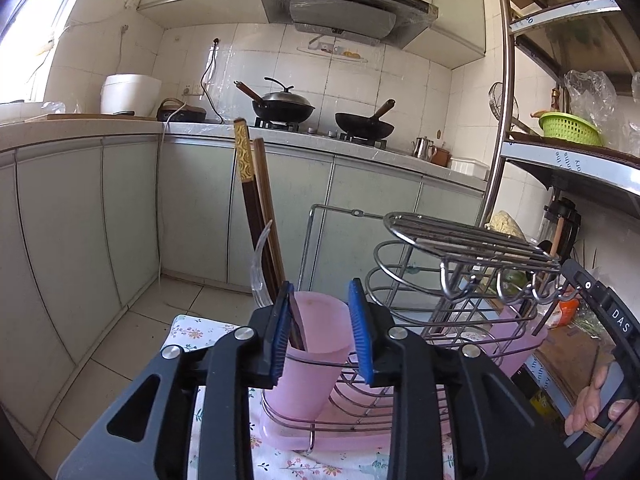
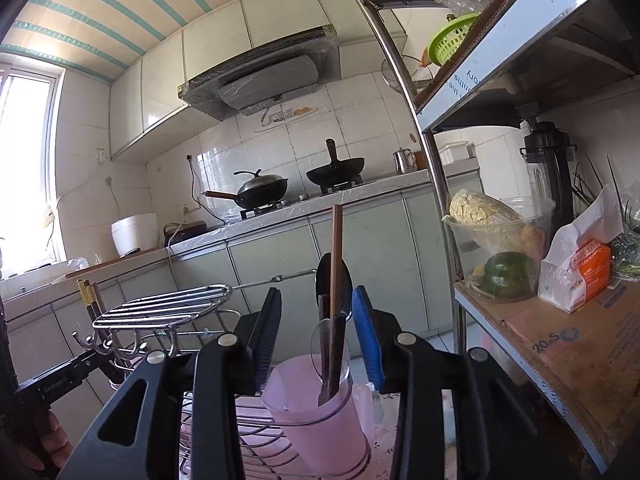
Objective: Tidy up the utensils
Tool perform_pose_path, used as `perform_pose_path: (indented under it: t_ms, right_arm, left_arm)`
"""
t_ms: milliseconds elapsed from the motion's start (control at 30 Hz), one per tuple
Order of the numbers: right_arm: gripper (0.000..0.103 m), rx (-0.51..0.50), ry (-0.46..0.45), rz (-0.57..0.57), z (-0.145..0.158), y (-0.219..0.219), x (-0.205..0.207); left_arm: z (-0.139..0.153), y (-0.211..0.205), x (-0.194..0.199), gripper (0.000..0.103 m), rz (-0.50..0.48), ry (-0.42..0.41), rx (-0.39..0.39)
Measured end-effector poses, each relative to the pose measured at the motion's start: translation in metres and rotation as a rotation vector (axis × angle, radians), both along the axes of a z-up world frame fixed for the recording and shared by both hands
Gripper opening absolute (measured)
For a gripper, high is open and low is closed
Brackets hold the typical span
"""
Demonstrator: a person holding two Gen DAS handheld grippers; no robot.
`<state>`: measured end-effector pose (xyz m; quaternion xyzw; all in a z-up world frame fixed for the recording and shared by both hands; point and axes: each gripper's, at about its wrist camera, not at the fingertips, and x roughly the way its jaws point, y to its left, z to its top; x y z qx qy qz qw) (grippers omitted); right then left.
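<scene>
Two handheld grippers hovered over a wire dish rack (image 1: pixel 460 264) in a tiled kitchen, each above a pink cup seated in the rack. The left gripper (image 1: pixel 322 332) had its blue-padded fingers apart over the left pink cup (image 1: pixel 316 364), where dark chopsticks (image 1: pixel 256 216), one with a gold-patterned band, and a clear plastic spoon (image 1: pixel 260 264) stood upright, leaning left; the left pad sat just beside them, and whether it touched them could not be told. The cup's base was partly hidden behind the gripper body.

The right gripper (image 2: pixel 318 336) likewise had its fingers spread, over the right pink cup (image 2: pixel 320 408), which held a brown chopstick (image 2: pixel 336 256), a dark spoon (image 2: pixel 334 280) and a clear spoon (image 2: pixel 324 344); their lower ends were lost inside the cup. Only the right wrist view showed this cup's contents; in the left wrist view that cup was mostly screened by the rack, and the right gripper's body appeared at the far right edge with the person's fingers (image 1: pixel 592 408) cut off. Only the right wrist view showed a shelf (image 2: pixel 560 344) at right carrying a cabbage (image 2: pixel 484 216) in a clear bowl. The left wrist view alone showed a floral cloth (image 1: pixel 192 332) under the rack.
</scene>
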<state>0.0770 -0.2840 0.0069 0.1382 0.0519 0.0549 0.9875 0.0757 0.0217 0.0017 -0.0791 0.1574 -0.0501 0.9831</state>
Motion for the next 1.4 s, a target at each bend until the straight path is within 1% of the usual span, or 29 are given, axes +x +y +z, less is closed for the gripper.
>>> perform_pose_path:
  t_ms: [167,367,567,667,700,733,767,800,967,1033,1100,1267,1400]
  right_arm:
    - [0.036,0.008,0.009,-0.001,0.004,-0.003,-0.011]
    - [0.036,-0.002,0.052,-0.002,0.005,0.000,-0.025]
    - [0.037,-0.024,0.122,0.042,0.001,0.011,-0.038]
    - [0.038,-0.035,0.136,0.064,-0.002,0.017,-0.045]
    - [0.040,-0.038,0.141,0.070,-0.003,0.019,-0.047]
    - [0.048,-0.042,0.154,0.081,-0.004,0.022,-0.049]
    - [0.052,-0.043,0.162,0.090,-0.006,0.024,-0.050]
    - [0.054,-0.043,0.168,0.099,-0.007,0.027,-0.052]
    - [0.054,-0.070,0.196,0.120,-0.012,0.036,-0.060]
    - [0.055,-0.082,0.206,0.125,-0.013,0.040,-0.062]
    - [0.057,-0.100,0.228,0.126,-0.015,0.044,-0.063]
    - [0.057,-0.130,0.254,0.126,-0.021,0.054,-0.065]
    - [0.057,-0.144,0.256,0.127,-0.022,0.058,-0.066]
  left_arm:
    - [0.010,0.002,-0.016,0.030,0.003,-0.022,-0.010]
    - [0.017,0.000,-0.035,0.032,0.004,-0.026,-0.003]
    - [0.017,-0.005,-0.048,0.032,-0.021,0.010,-0.022]
    - [0.016,-0.012,-0.055,0.032,-0.032,0.024,-0.002]
    - [0.017,-0.014,-0.057,0.032,-0.039,0.028,0.008]
    - [0.017,-0.016,-0.059,0.032,-0.044,0.032,0.011]
    - [0.016,-0.017,-0.060,0.032,-0.049,0.035,0.013]
    - [0.016,-0.019,-0.062,0.032,-0.055,0.040,0.014]
    - [0.012,-0.027,-0.066,0.033,-0.077,0.079,0.030]
    - [0.009,-0.031,-0.067,0.034,-0.083,0.094,0.036]
    - [0.008,-0.034,-0.068,0.039,-0.089,0.103,0.045]
    - [0.005,-0.041,-0.072,0.046,-0.086,0.113,0.074]
    - [0.001,-0.043,-0.072,0.048,-0.079,0.134,0.083]
